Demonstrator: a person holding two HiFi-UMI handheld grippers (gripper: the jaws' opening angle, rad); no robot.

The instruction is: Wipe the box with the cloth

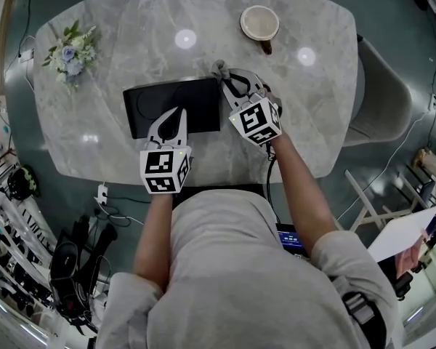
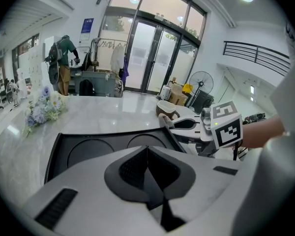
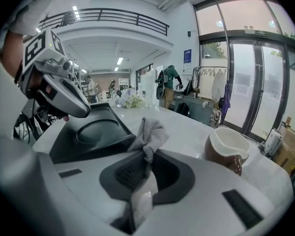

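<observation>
A flat black box (image 1: 151, 105) with two round hollows lies in the middle of the marble table. My right gripper (image 1: 225, 76) is shut on a grey cloth (image 1: 218, 67) at the box's far right corner. In the right gripper view the cloth (image 3: 149, 133) sticks up crumpled from the shut jaws of that gripper (image 3: 147, 156), just beside the box (image 3: 91, 132). My left gripper (image 1: 176, 115) is shut with nothing in it, its tips over the box's near edge. In the left gripper view its jaws (image 2: 147, 151) meet above the box (image 2: 83, 151); whether they touch it is hidden.
A brown and white cup (image 1: 260, 25) stands at the table's (image 1: 305, 122) far side, right of the box. A small bunch of flowers (image 1: 73, 51) lies at the far left. A grey chair (image 1: 381, 100) stands at the table's right end. Cables and gear lie on the floor at the lower left.
</observation>
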